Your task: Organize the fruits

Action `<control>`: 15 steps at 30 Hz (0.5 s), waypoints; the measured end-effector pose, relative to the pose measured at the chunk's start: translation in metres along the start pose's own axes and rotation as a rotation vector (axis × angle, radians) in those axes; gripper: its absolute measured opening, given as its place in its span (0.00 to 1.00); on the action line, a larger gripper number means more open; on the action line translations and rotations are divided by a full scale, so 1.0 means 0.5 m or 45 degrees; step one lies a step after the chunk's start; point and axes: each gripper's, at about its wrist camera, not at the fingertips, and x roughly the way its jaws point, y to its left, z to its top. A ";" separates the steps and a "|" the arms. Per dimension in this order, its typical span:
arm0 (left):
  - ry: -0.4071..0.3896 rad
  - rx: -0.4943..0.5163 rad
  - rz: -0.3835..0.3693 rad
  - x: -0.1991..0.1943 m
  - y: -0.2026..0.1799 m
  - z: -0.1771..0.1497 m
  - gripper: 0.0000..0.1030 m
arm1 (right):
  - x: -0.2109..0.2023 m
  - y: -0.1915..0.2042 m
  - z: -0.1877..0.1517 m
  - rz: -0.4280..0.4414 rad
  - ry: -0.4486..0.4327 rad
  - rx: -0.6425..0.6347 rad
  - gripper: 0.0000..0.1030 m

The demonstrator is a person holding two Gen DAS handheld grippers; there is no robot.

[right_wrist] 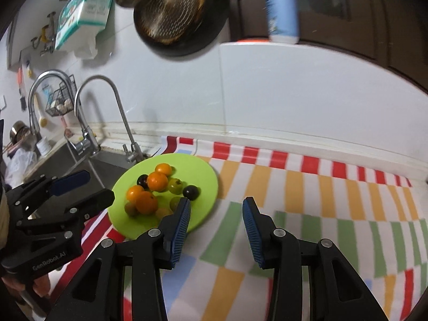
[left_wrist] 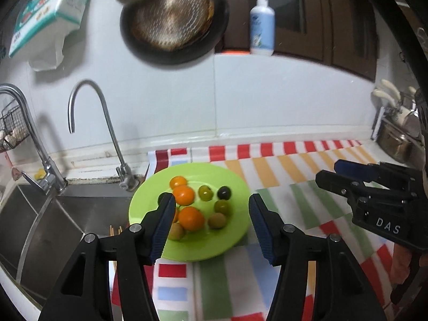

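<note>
We're seeing all fruits (left_wrist: 187,218) sitting on the green plate (left_wrist: 232,238); left claw (left_wrist: 211,223) and right claw (right_wrist: 216,230) are hanging apart, empty — looking nearly done.

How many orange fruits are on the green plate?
4 orange fruits on the green plate: one at the back, one just in front of it, two nearer on the left. None seems hidden.
</note>
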 end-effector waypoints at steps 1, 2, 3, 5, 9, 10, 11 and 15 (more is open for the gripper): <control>-0.008 -0.004 -0.008 -0.010 -0.005 0.000 0.55 | -0.022 -0.003 -0.004 -0.014 -0.013 0.003 0.41; -0.020 -0.010 -0.015 -0.023 -0.012 0.001 0.56 | -0.038 -0.005 -0.008 -0.026 -0.022 0.005 0.41; -0.025 -0.013 -0.013 -0.032 -0.018 0.002 0.58 | -0.050 -0.007 -0.011 -0.035 -0.029 0.009 0.41; -0.045 -0.016 -0.007 -0.054 -0.030 0.002 0.59 | -0.083 -0.011 -0.017 -0.054 -0.052 0.013 0.41; -0.059 -0.015 -0.009 -0.090 -0.051 0.002 0.65 | -0.137 -0.019 -0.029 -0.079 -0.085 0.038 0.41; -0.055 -0.013 -0.009 -0.098 -0.056 0.002 0.66 | -0.146 -0.020 -0.033 -0.083 -0.089 0.040 0.46; -0.058 -0.009 -0.007 -0.107 -0.061 0.001 0.66 | -0.158 -0.022 -0.037 -0.092 -0.094 0.048 0.52; -0.077 -0.004 0.002 -0.138 -0.077 -0.002 0.75 | -0.191 -0.031 -0.052 -0.116 -0.096 0.076 0.53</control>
